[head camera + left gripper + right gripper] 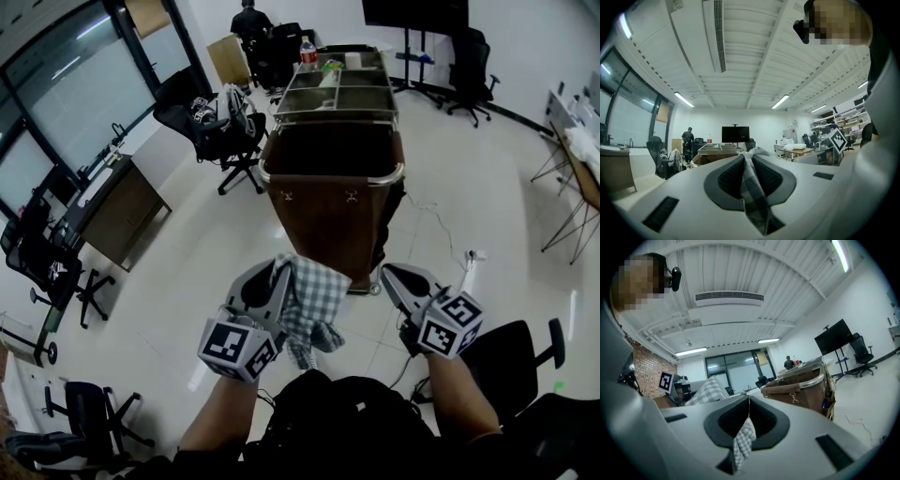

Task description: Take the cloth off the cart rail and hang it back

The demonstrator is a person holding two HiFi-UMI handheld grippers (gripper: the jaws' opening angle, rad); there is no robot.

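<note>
Both tools are clamped shut on the checked cloth (pixel 314 298): my left tool (pixel 281 270) has a thick fold pressed between its pads, while my right tool (pixel 386 273) pinches only a small corner. The cloth is off the cart rail (pixel 265 174) and hangs bunched beside my left tool, above the floor and short of the brown cart (pixel 333 220). I hold it at two spots, I judge, so I can draw it out flat before draping it over the rail.
</note>
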